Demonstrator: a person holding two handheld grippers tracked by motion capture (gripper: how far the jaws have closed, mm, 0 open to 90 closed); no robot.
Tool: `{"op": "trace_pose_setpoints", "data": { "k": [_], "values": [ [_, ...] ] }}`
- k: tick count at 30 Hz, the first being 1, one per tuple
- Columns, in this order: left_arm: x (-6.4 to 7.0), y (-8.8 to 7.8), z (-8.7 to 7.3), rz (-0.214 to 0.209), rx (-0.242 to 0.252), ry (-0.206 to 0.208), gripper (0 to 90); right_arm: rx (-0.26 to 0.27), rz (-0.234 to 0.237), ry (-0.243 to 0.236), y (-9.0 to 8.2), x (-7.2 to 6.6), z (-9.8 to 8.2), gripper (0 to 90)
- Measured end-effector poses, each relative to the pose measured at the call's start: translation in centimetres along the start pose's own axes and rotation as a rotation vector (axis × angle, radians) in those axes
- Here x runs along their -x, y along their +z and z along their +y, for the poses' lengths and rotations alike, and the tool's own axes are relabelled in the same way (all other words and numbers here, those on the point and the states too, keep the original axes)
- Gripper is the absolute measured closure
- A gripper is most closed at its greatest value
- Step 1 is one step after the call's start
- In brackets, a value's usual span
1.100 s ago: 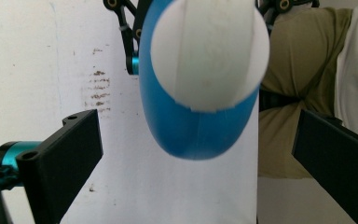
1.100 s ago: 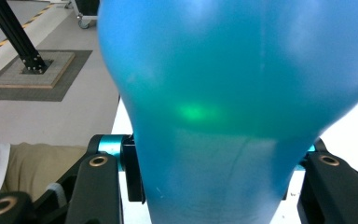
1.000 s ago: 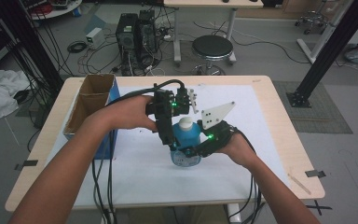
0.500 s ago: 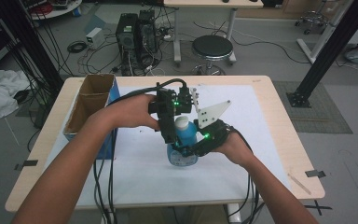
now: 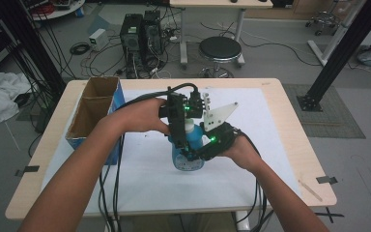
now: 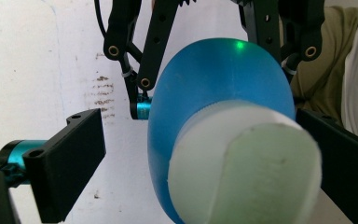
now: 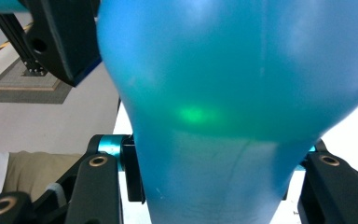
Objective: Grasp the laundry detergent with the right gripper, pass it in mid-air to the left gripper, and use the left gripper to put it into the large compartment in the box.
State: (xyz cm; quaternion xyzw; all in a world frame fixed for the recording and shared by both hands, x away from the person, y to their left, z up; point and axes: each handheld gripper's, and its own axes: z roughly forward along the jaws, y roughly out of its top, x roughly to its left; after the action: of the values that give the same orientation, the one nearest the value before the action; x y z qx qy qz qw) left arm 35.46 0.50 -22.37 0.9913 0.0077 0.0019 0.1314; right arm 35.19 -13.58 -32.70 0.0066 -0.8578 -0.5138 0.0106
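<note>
A blue bottle (image 5: 189,158) with a white cap (image 5: 189,126) stands upright on the white mat. My right gripper (image 5: 192,153) comes in from the right and is shut on the bottle's body (image 7: 223,93), one jaw on each side. My left gripper (image 5: 181,124) reaches down from above with the cap (image 6: 242,163) between its jaws. Those jaws have just been closing. A gap still shows between the left pad (image 6: 74,158) and the cap, so it is open. The right gripper's linkage (image 6: 144,51) appears beyond the bottle in the left gripper view.
An open cardboard box (image 5: 92,115) with blue sides sits at the table's left edge. The white mat (image 5: 140,183) covers most of the wooden table (image 5: 299,159). Cables trail off the front edge. A stool (image 5: 220,48) and computer towers stand on the floor behind.
The left gripper has shifted slightly over the bottle's cap. The right gripper and the bottle have stayed where they were.
</note>
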Motion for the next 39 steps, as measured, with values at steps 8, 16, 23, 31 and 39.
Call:
{"op": "trace_pose_setpoints", "data": {
  "k": [8, 16, 23, 31, 39],
  "values": [
    [0.08, 0.36, 0.14, 0.003, -0.003, 0.022, 15.4, 0.005, -0.004, -0.006, -0.12, 0.06, 0.01, 45.2],
    [0.08, 0.28, 0.15, -0.004, 0.009, 0.028, 20.8, 0.004, -0.005, 0.0, -0.24, 0.03, 0.02, 45.2],
    [0.21, 0.11, 0.16, 0.01, 0.026, 0.043, 27.7, 0.012, 0.001, 0.001, -0.14, -0.03, 0.07, 45.2],
    [0.26, 0.11, 0.13, 0.008, 0.024, 0.044, 31.3, 0.012, 0.001, 0.003, -0.22, -0.02, 0.07, 45.2],
    [0.45, -0.02, 0.19, 0.007, 0.03, 0.058, 37.4, 0.015, -0.003, 0.002, -0.31, 0.06, 0.03, 45.2]
  ]
}}
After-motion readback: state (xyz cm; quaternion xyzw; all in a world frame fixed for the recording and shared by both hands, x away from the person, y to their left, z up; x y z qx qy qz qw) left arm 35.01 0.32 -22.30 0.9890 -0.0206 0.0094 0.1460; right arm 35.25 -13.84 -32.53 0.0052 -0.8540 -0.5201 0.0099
